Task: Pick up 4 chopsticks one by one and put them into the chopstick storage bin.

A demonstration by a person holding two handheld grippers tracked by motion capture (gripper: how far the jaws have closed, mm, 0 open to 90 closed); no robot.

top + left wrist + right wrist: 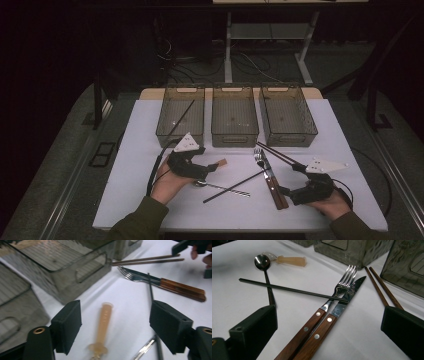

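Tan-handled spoon [103,325] lies between open left hand-held gripper [115,327], lettering unreadable.

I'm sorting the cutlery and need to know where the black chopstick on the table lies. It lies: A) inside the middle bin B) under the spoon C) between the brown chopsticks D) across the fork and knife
D: the black chopstick lies across the fork and its tip reaches the knife.
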